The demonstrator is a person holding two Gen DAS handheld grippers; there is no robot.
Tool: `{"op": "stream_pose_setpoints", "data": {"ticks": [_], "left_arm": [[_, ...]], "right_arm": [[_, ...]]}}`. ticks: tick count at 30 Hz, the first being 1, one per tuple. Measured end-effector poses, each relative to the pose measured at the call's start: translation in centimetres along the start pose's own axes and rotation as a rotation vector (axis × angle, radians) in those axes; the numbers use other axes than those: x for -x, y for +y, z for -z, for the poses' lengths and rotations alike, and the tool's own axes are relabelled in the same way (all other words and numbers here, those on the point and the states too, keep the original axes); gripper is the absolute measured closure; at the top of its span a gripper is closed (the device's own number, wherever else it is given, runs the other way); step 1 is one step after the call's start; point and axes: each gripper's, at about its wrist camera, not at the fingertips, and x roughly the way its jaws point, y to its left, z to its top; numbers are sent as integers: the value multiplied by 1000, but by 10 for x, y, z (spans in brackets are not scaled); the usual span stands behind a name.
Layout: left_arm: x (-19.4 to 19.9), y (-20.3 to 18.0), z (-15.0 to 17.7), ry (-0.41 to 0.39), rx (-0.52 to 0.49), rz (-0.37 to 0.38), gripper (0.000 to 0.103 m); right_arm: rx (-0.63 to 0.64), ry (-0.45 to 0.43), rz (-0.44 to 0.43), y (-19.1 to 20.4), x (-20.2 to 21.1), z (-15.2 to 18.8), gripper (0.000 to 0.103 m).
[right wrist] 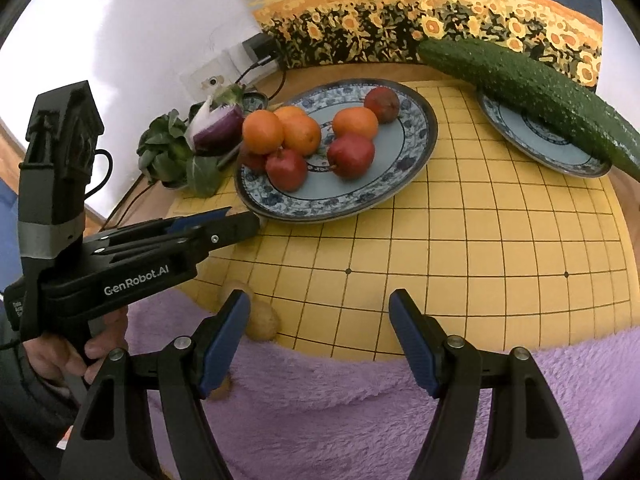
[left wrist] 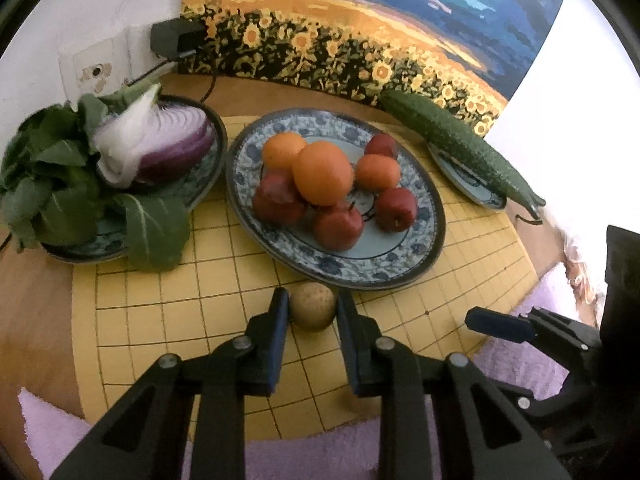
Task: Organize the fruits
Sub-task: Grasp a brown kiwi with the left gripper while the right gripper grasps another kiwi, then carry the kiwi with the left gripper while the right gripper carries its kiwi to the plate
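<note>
My left gripper is shut on a small brown round fruit, held just in front of the near rim of the blue patterned fruit plate. That plate holds several oranges and red apples; it also shows in the right wrist view. My right gripper is open and empty over the yellow grid board's near edge. More small brown fruits lie by its left finger. The left gripper shows side-on there, its held fruit hidden.
A plate with a halved purple onion and leafy greens stands left. A cucumber lies across a small plate at right. A purple fluffy cloth covers the near edge. A sunflower painting and charger stand behind.
</note>
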Motion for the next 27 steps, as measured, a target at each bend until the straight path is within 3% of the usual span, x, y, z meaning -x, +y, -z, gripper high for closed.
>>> {"op": "stream_pose_setpoints", "data": {"ticks": [4,10,18,27], "left_arm": [[11,2,0,-9,4,-8,78],[27,8,3,-22,15,-9,78],[37,19,16,-21,52,4,78],[41,25,26,-8,75,6,78]], "right_arm": [[11,-11,-23,5,5,0,31],[41,-7,-38,18,6,3,48],[91,10,-79,34,1,6,54],[142,64,-27,41,-16,9,78]]}}
